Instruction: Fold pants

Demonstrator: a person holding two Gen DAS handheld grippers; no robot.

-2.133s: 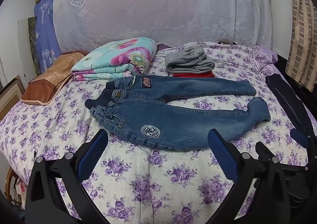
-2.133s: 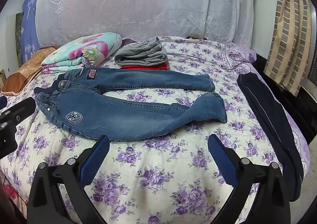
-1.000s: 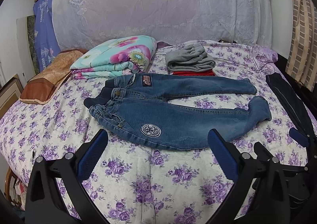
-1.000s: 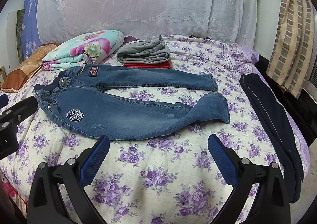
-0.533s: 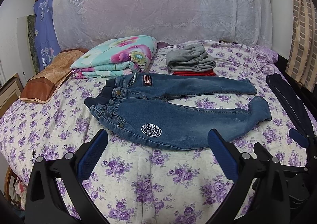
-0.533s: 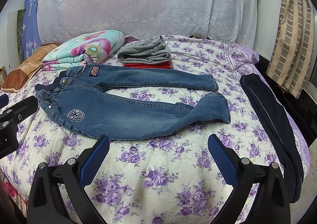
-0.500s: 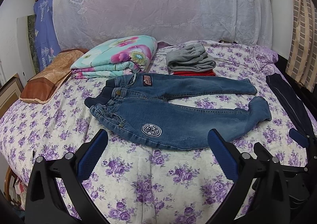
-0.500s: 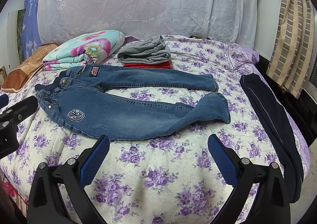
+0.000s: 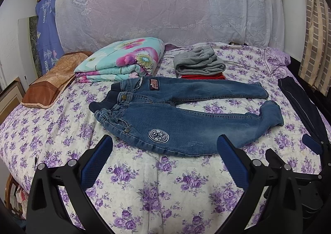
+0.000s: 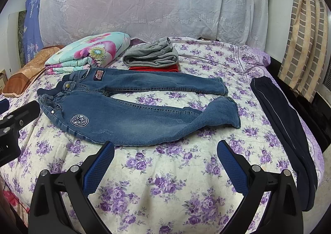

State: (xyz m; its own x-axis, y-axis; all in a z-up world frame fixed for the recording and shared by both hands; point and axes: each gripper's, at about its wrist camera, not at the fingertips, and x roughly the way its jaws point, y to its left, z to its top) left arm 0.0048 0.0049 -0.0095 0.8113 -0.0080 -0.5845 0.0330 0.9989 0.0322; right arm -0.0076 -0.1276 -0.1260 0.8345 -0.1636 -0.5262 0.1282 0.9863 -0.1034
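Hovering wide open, left gripper [image 9: 164, 147] and right gripper [image 10: 165, 152] flank the jeans' [image 10: 134, 118] near edge.

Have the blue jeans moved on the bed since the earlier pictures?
No. The jeans lie spread flat, their waistband just in front of the folded floral blanket as before. Small shifts in the picture come from the cameras; both grippers are open, touching nothing.

Jeans [image 9: 186, 118] flat on bed [image 9: 62, 130], left tool [image 9: 163, 151] wide apart, empty.

red garment [image 9: 203, 77] mostly under grey clothes [image 9: 198, 64] | patch lettering illegible (too small)
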